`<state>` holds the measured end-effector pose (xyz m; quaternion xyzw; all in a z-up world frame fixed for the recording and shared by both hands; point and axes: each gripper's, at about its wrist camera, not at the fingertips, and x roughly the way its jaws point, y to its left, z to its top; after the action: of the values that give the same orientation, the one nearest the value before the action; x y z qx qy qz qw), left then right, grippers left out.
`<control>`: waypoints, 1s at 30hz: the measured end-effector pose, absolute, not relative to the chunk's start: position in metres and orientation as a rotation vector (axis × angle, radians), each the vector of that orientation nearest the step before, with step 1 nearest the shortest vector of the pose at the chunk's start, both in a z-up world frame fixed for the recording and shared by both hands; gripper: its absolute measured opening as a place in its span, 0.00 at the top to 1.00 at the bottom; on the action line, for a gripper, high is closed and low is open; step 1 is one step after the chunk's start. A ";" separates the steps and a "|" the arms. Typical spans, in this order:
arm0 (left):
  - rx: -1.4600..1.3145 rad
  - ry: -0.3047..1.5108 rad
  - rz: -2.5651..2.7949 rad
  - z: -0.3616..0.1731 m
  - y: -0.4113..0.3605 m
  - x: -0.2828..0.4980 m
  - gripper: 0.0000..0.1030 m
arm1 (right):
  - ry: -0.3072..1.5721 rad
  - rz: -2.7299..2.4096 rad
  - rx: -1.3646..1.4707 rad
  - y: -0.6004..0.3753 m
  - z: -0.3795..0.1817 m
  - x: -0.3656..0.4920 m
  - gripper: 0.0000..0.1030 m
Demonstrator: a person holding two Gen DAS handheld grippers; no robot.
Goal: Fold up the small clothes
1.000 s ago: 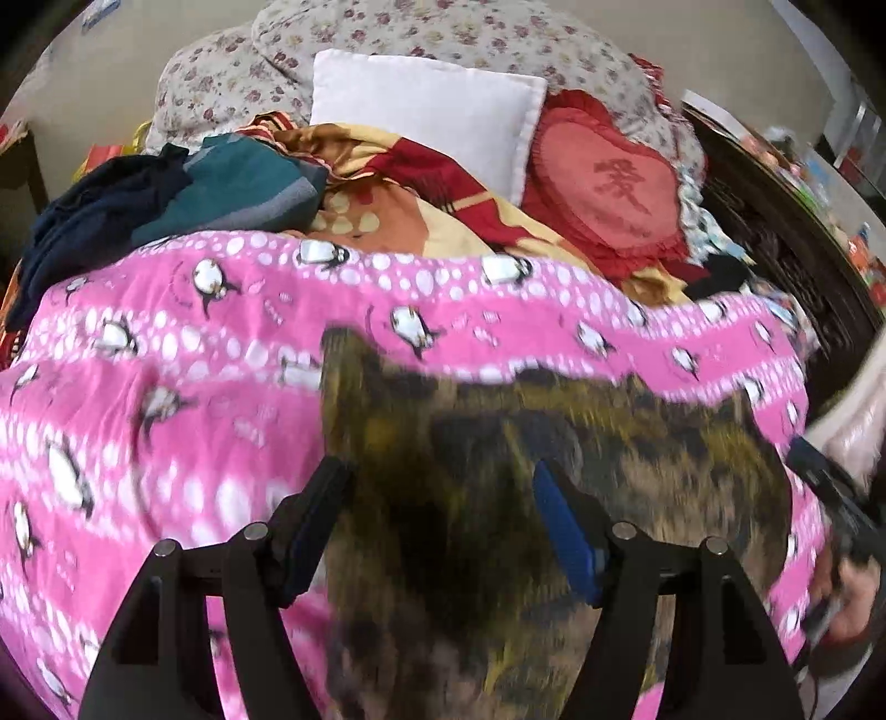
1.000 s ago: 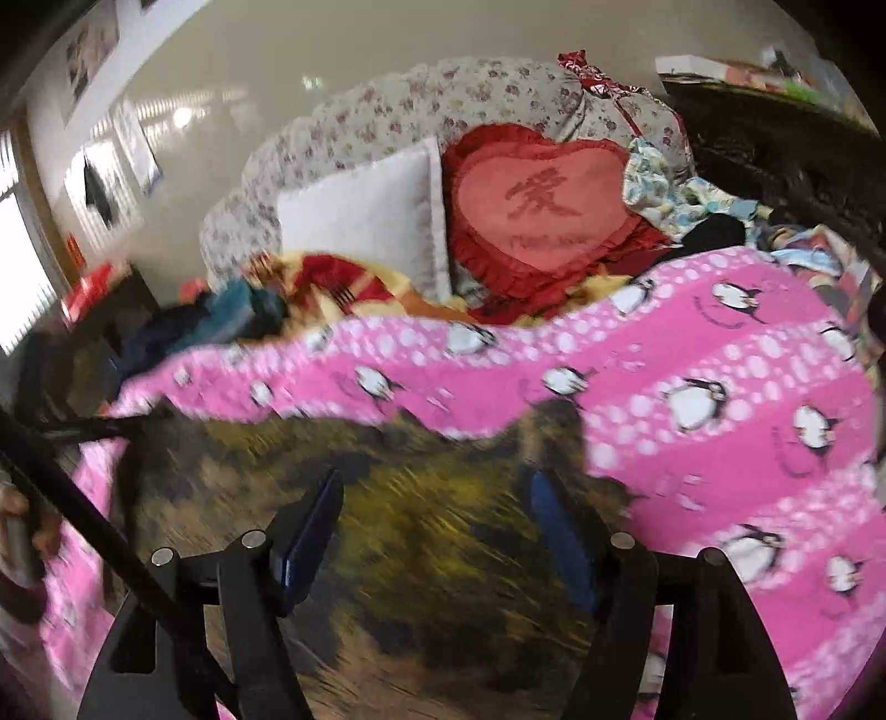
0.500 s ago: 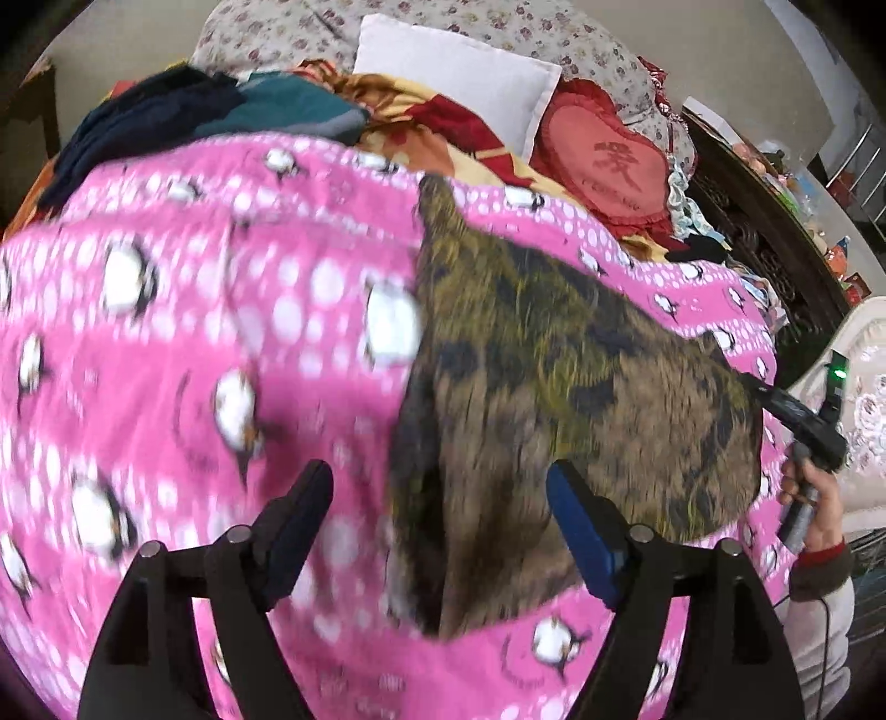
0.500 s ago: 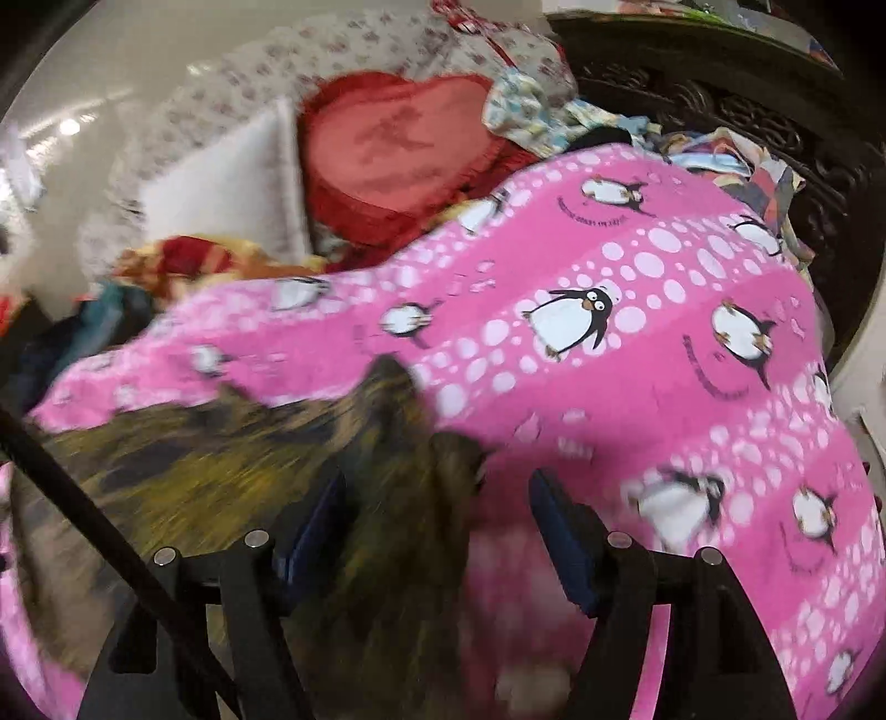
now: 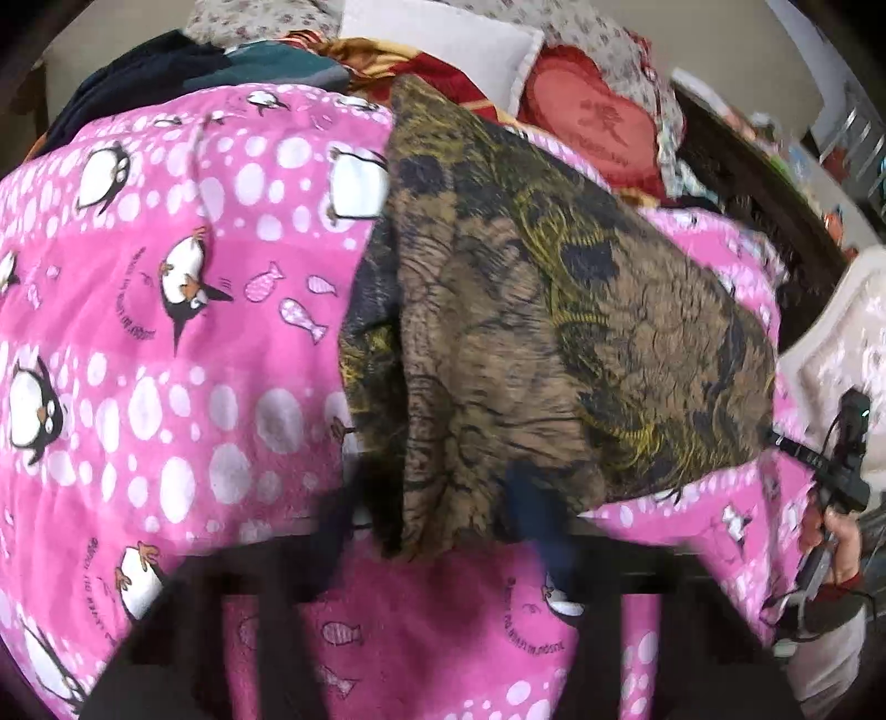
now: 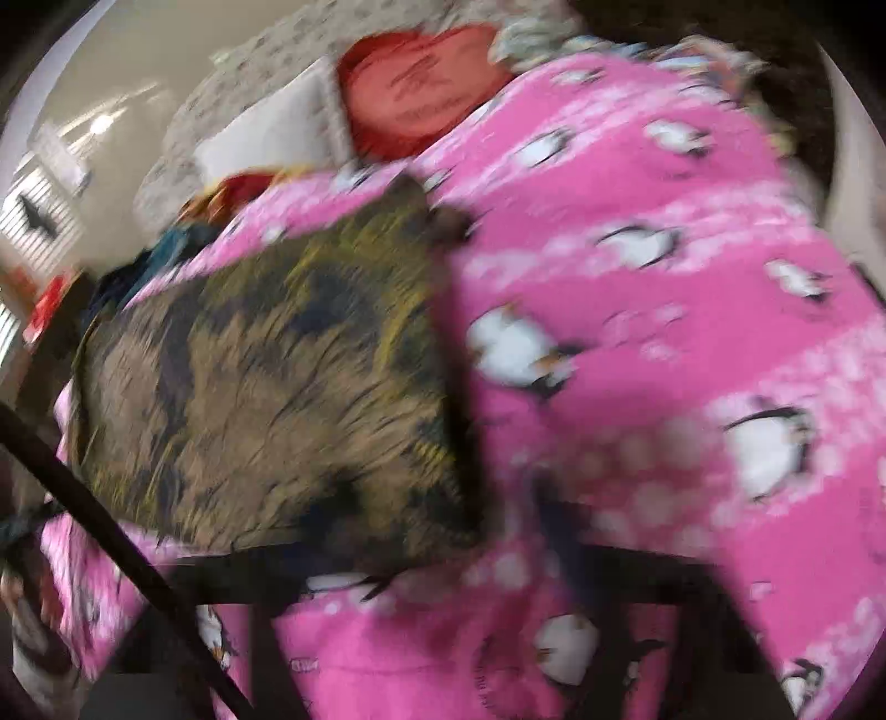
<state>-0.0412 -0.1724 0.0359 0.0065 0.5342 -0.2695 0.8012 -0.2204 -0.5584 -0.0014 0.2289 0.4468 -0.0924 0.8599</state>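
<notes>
In the left wrist view, a brown and olive-yellow patterned fabric garment [image 5: 531, 343] is seen spread on a pink fleece blanket printed with penguins, fish and white dots [image 5: 166, 343], its near edge lying just above the left gripper [image 5: 443, 531]. The gripper is heavily blurred; its fingers appear spread, one at either side of the garment's near hem, but whether anything is clamped cannot be told. A red heart-shaped cushion [image 5: 598, 127] and a white pillow [image 5: 443, 39] are seen beyond the blanket. At the right edge, the right gripper [image 5: 775, 440] is seen at the garment's far corner, held in a hand [image 5: 836, 548].

In the right wrist view, everything is smeared by motion. The garment [image 6: 266, 387] is seen lying left of centre on the blanket [image 6: 664, 332]. The right gripper [image 6: 493, 548] shows only as dark streaks, so its opening cannot be told.
</notes>
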 end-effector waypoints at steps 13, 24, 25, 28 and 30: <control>-0.036 1.200 -0.591 0.026 -0.140 -0.040 0.93 | 0.959 -0.226 0.369 -0.558 0.006 -0.234 0.95; 0.087 1.043 -0.531 0.075 -0.138 -0.046 0.54 | 0.872 -0.230 0.362 -0.536 0.070 -0.225 0.43; 0.083 1.023 -0.530 0.080 -0.139 -0.043 0.45 | 0.861 -0.195 0.358 -0.528 0.077 -0.217 0.37; 0.059 0.982 -0.530 0.091 -0.148 -0.031 0.34 | 0.851 -0.095 0.296 -0.491 0.088 -0.176 0.37; 0.080 0.960 -0.504 0.091 -0.160 -0.024 0.34 | 0.832 -0.057 0.215 -0.458 0.093 -0.148 0.37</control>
<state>-0.0245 -0.1597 0.0910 0.0380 0.4565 -0.2398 0.8559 -0.1480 -0.4577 0.0927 0.1043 0.4034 -0.0275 0.9087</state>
